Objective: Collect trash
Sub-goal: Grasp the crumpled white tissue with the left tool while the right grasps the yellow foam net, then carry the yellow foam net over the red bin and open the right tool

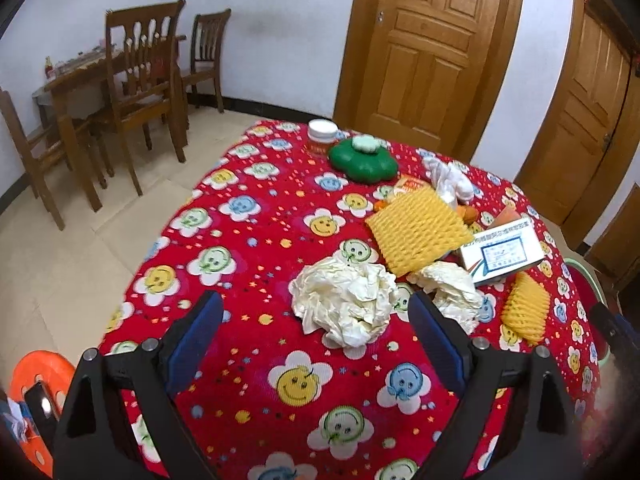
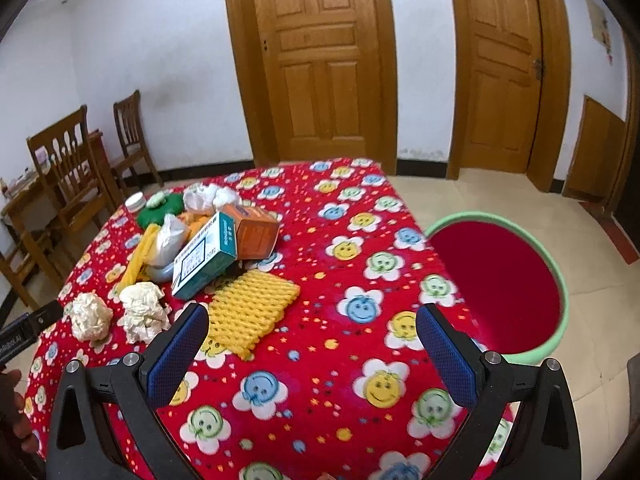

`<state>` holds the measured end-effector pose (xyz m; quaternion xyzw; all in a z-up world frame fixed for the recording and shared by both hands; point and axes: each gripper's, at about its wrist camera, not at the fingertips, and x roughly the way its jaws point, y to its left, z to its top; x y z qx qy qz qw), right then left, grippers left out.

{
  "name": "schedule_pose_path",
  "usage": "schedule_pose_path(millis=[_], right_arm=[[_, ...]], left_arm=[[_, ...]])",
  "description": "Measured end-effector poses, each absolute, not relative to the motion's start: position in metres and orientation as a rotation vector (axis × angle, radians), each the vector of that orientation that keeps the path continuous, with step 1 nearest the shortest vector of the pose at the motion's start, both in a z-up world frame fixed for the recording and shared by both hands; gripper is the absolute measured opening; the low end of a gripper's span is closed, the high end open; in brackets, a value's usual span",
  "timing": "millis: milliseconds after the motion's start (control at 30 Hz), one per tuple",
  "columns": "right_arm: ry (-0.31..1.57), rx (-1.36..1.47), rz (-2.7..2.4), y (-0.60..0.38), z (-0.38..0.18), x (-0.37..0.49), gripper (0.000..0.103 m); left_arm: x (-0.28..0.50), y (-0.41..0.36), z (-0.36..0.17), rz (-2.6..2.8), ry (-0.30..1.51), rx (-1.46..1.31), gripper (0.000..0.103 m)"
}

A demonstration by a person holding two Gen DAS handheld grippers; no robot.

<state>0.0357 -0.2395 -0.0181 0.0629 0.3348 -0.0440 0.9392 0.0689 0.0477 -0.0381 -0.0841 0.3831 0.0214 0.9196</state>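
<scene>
Trash lies on a table under a red smiley-flower cloth (image 1: pixel 248 240). A large crumpled paper ball (image 1: pixel 346 302) sits just beyond my open left gripper (image 1: pixel 316 312), between the lines of its blue fingers. A second paper ball (image 1: pixel 448 284) lies to its right, with yellow foam nets (image 1: pixel 416 228) (image 1: pixel 524 306) and a white-teal box (image 1: pixel 502 252) nearby. My right gripper (image 2: pixel 312 320) is open over the cloth, with a yellow foam net (image 2: pixel 252 308) just ahead of its left finger. Paper balls (image 2: pixel 92 316) (image 2: pixel 144 310), the teal box (image 2: pixel 206 256) and an orange box (image 2: pixel 254 232) lie further left.
A green flower-shaped container (image 1: pixel 362 162) and a white-lidded jar (image 1: pixel 322 136) stand at the table's far side, white cloth or bags (image 1: pixel 446 178) beside them. A red basin with a green rim (image 2: pixel 560 280) sits on the floor right of the table. Wooden chairs (image 1: pixel 140 80), doors behind.
</scene>
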Motion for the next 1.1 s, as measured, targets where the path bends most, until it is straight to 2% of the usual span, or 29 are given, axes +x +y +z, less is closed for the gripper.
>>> schedule_pose_path(millis=[333, 433, 500, 533, 600, 633, 700, 733, 800, 933, 1100], right_arm=[[0.807, 0.116, -0.091, -0.221, -0.049, 0.082, 0.103], [0.834, 0.101, -0.105, -0.216, -0.058, 0.087, 0.103], [0.851, 0.101, -0.105, -0.214, -0.063, 0.091, 0.101], [0.856, 0.105, -0.102, -0.213, -0.064, 0.092, 0.098], [0.867, 0.117, -0.098, -0.212, -0.068, 0.093, 0.085], [0.875, 0.126, -0.090, -0.212, -0.070, 0.093, 0.082], [0.902, 0.150, -0.071, -0.212, -0.077, 0.093, 0.076], [0.892, 0.147, -0.074, -0.211, -0.077, 0.092, 0.075], [0.891, 0.144, -0.058, -0.209, -0.077, 0.092, 0.063], [0.889, 0.162, -0.019, -0.207, -0.076, 0.089, 0.050], [0.877, 0.168, 0.034, -0.201, -0.073, 0.086, 0.023]], left_arm=[[0.097, 0.046, -0.070, -0.077, 0.870, -0.217, 0.077], [0.099, 0.042, -0.073, -0.118, 0.872, -0.227, 0.069], [0.100, 0.039, -0.074, -0.148, 0.876, -0.228, 0.059], [0.101, 0.036, -0.075, -0.156, 0.882, -0.225, 0.059], [0.102, 0.035, -0.076, -0.175, 0.884, -0.221, 0.054], [0.103, 0.034, -0.077, -0.188, 0.888, -0.223, 0.052], [0.104, 0.034, -0.078, -0.215, 0.897, -0.239, 0.043], [0.105, 0.034, -0.079, -0.222, 0.898, -0.247, 0.043], [0.105, 0.034, -0.078, -0.215, 0.884, -0.246, 0.042], [0.101, 0.036, -0.075, -0.208, 0.876, -0.261, 0.040], [0.094, 0.040, -0.065, -0.183, 0.852, -0.269, 0.040]])
